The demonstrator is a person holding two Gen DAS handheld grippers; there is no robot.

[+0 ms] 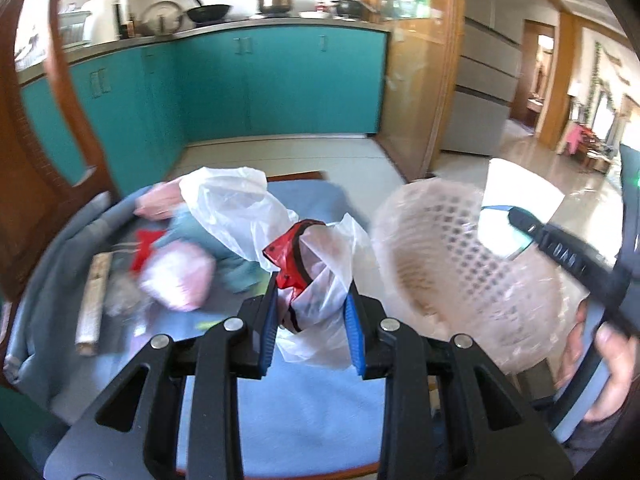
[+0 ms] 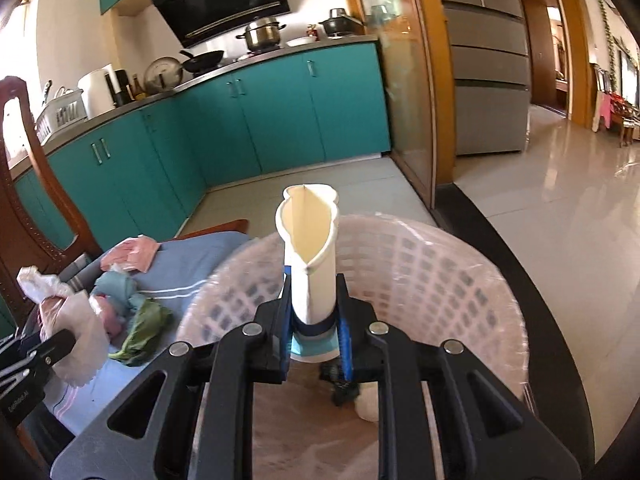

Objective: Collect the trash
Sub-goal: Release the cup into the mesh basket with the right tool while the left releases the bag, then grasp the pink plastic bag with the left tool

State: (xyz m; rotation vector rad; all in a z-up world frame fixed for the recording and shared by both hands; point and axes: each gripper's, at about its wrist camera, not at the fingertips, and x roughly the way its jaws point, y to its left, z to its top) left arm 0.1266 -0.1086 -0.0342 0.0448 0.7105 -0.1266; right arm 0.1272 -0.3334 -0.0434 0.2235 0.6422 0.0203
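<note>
Two grips — left fingers (image 1: 312,304) clamp plastic bag (image 1: 320,280), right fingers (image 2: 314,312) squeeze paper cup (image 2: 310,248) over lined basket (image 2: 440,264).

Both wrist cameras are looking down-forward, close over the blue-covered seat (image 1: 304,400); both are sharing the basket (image 2: 420,272) and teal cabinets (image 1: 280,80).

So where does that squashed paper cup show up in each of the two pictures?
Left wrist view: the paper cup is at the right edge, behind the basket, held by the right gripper.
Right wrist view: the cup is dead centre, squeezed in the gripper.
Shared landmark: the pink basket.
</note>
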